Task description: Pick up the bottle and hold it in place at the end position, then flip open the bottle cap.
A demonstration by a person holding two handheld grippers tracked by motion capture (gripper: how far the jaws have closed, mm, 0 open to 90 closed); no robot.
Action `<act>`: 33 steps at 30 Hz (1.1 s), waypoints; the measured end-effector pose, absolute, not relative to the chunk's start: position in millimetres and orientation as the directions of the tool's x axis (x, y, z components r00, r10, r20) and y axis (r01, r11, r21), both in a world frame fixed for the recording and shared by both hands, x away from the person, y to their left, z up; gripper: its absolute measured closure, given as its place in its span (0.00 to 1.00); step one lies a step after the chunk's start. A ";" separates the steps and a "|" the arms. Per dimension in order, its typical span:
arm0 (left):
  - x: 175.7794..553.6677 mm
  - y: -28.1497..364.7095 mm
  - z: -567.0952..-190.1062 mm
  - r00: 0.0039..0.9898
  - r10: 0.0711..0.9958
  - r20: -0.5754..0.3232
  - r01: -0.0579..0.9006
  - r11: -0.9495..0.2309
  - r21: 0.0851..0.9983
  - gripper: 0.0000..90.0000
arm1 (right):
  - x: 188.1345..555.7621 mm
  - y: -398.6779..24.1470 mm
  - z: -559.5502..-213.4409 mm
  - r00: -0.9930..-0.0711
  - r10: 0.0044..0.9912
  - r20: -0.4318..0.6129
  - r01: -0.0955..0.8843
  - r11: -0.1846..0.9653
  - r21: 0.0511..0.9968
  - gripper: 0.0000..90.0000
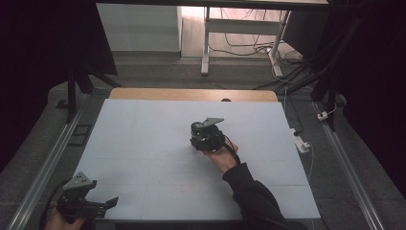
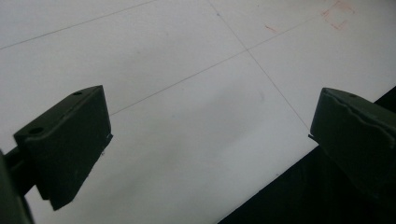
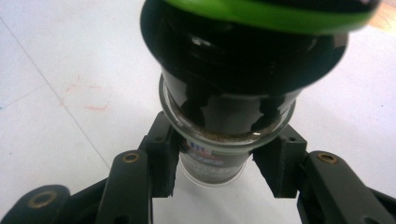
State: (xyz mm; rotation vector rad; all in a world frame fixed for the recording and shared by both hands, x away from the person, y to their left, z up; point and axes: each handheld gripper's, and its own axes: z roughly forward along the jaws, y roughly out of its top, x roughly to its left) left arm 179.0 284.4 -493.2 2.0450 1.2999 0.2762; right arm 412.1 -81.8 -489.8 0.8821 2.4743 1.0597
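My right hand-held gripper [image 3: 219,179] pinches the jar [image 3: 233,93] upright over mid-worktop [image 1: 143,143], its long axis vertical, while my left hand-held gripper [image 2: 210,140] waits spread, well apart at the near-left corner.

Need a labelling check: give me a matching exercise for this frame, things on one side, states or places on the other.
Things:
1. left gripper
2. right gripper
3. jar
4. table

States or places:
a. white top, faint red marks
b. shut on the glass body
c. open, at the table's near corner
d. black top with a green ring

Pairs: 1-c, 2-b, 3-d, 4-a
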 end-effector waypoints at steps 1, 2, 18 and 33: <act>179.0 284.4 -493.3 0.476 0.862 -0.177 0.714 -0.261 0.649 0.00 | 412.9 -81.2 -490.8 -0.763 0.646 -0.038 0.418 0.537 0.733 0.58; 179.0 284.4 -493.3 0.476 0.862 -0.177 0.714 -0.261 0.649 0.00 | 413.6 -80.6 -491.8 -0.762 0.646 -0.037 0.420 0.537 0.732 0.58; 179.0 284.4 -493.2 0.479 0.860 -0.178 0.714 -0.263 0.648 0.00 | 418.1 -73.0 -505.6 -0.770 0.636 -0.049 0.414 0.557 0.720 0.58; 179.2 284.8 -493.0 0.479 0.859 -0.183 0.714 -0.260 0.650 0.00 | 416.9 -73.5 -510.1 -0.771 0.635 -0.051 0.414 0.560 0.718 0.58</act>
